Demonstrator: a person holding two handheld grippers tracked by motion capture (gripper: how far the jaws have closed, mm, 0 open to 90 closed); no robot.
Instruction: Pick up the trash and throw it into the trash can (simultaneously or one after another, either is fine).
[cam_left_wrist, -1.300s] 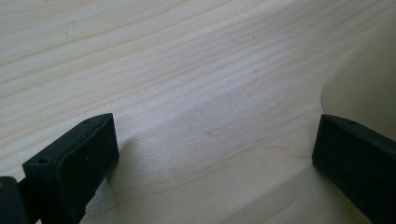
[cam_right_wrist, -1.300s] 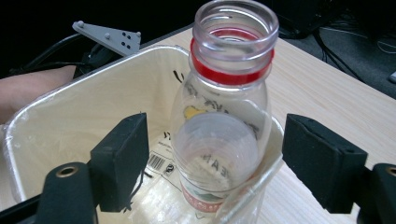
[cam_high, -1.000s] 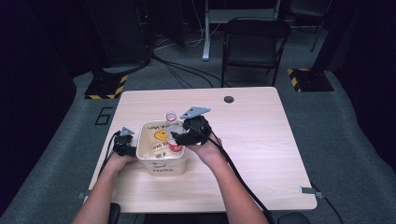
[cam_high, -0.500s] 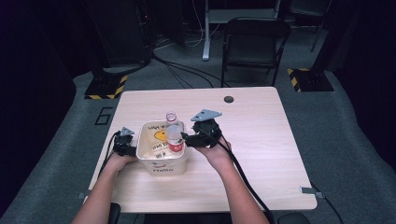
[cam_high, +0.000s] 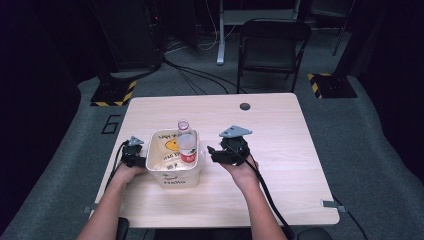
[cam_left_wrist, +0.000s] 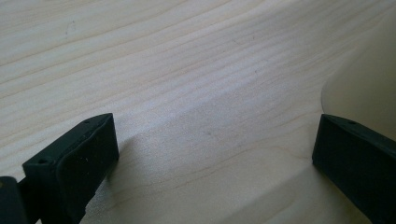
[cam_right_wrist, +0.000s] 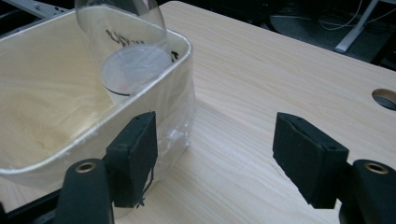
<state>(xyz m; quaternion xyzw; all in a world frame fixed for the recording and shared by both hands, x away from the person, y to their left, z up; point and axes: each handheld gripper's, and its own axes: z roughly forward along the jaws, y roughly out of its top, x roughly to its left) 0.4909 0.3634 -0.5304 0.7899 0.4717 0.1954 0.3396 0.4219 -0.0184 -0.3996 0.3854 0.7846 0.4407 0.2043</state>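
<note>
A clear plastic bottle (cam_high: 187, 143) with a red-banded label and no cap stood upright inside a cream-coloured, rounded-rectangular plastic tub (cam_high: 176, 176) printed with a yellow cartoon figure and the word "Hello". The bottle occupied the tub's right-hand side, close to its wall. The tub sat on the light wooden table (cam_high: 290, 130), nearer the front edge and left of centre.

The right gripper (cam_high: 216, 154) lay just beside the tub's right wall, its jaws spread apart and holding nothing. In the right gripper view, one black jaw stood against the outside of the translucent tub (cam_right_wrist: 51, 107) wall, the other well clear over bare table (cam_right_wrist: 261, 60); the bottle (cam_right_wrist: 128, 46) rose behind that wall, beyond the jaw tips and not between them.

The left gripper (cam_high: 135, 156) rested at the tub's left wall. In the left gripper view its jaws were parted wide over bare table (cam_left_wrist: 177, 74), with a pale curved surface, apparently the tub (cam_left_wrist: 364, 88), beside one jaw; contact could not be judged.

A round cable hole (cam_high: 244, 106) pierced the table near the far edge. Beyond the table stood a black folding chair (cam_high: 272, 47) on grey carpet.
</note>
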